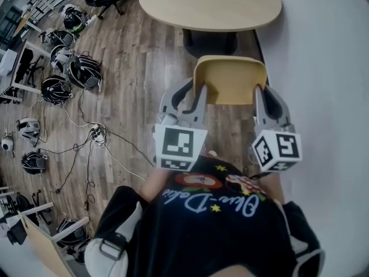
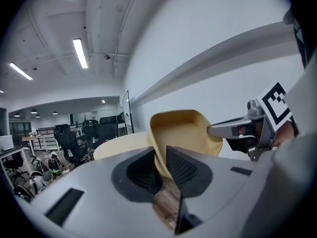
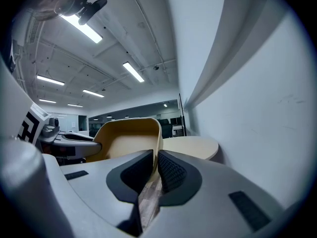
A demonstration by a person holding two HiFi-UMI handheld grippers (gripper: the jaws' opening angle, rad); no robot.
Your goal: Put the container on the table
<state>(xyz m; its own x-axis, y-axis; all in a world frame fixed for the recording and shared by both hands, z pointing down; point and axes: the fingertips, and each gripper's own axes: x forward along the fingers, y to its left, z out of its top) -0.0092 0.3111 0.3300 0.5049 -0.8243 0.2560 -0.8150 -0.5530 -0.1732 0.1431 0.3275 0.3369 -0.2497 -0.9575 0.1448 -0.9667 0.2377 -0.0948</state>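
A dark printed shirt (image 1: 213, 224) is seen at the bottom of the head view, on the near side of the table (image 1: 210, 4).

Further toward the table, the left gripper (image 1: 193, 94) and the right gripper (image 1: 262, 94) are held side by side, both pointing at the table.

The tan container (image 1: 230, 82) is carried between them, short of the table's near edge, clear of it and above the wooden floor (image 1: 138, 68).

In the left gripper view, the left gripper (image 2: 161, 165) is pinched on the container's (image 2: 181, 133) left wall, which passes between the ribbed pads.

In the right gripper view, the right gripper (image 3: 154, 170) is clamped on the container's (image 3: 126, 143) right wall in the same way. The table (image 3: 190, 145) is seen just beyond the container.

Helmets (image 1: 75, 68) and cables (image 1: 75, 149) are spread on the floor to the left of the table. A white wall (image 1: 323, 68) runs along the table's right side.
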